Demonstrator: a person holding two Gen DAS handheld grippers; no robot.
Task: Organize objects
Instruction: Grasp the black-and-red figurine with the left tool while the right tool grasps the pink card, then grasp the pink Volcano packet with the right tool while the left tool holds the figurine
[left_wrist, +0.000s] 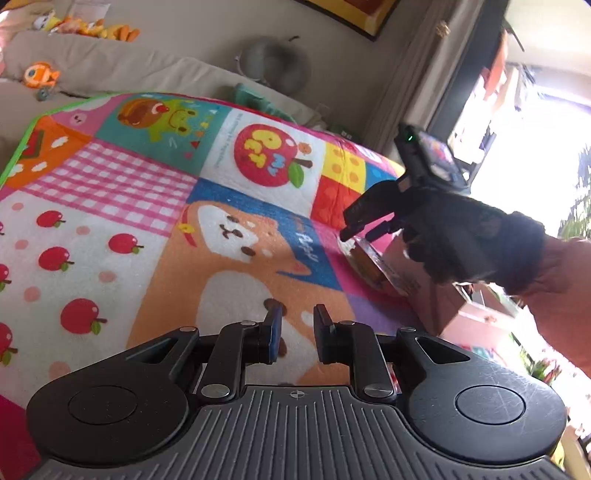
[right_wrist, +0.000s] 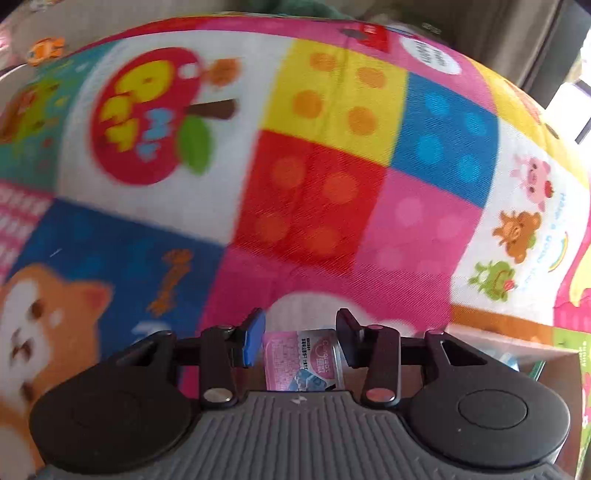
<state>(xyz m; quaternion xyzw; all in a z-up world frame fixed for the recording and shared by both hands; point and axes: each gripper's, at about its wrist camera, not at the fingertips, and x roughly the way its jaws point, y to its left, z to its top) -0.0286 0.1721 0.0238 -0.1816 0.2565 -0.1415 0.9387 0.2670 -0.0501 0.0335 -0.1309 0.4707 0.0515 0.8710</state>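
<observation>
- Left tool (left_wrist: 297, 334) hangs over the blanket (left_wrist: 155, 206) with its jaws a narrow gap apart and nothing between them; below it lies the printed dog's face.
- Right tool (right_wrist: 300, 339) has its jaws set wider, one on each side of a small packet (right_wrist: 304, 363) with pink and silver print; whether the pads touch the packet I cannot tell.
- Seen from the left wrist, the right tool (left_wrist: 354, 225) points down at the blanket's right edge, held by a hand in a dark glove (left_wrist: 476, 243). Its tips sit just above a clear-wrapped item (left_wrist: 373, 266) that lies at the top of a cardboard box (left_wrist: 424, 288).
- The box stands beside the blanket's edge; the right wrist view shows its open corner (right_wrist: 517, 347) at lower right, contents unclear.
- Behind the blanket runs a beige sofa (left_wrist: 110, 62), with an orange fish toy (left_wrist: 38, 74) on its cushion and more stuffed toys (left_wrist: 92, 27) along its back.
</observation>
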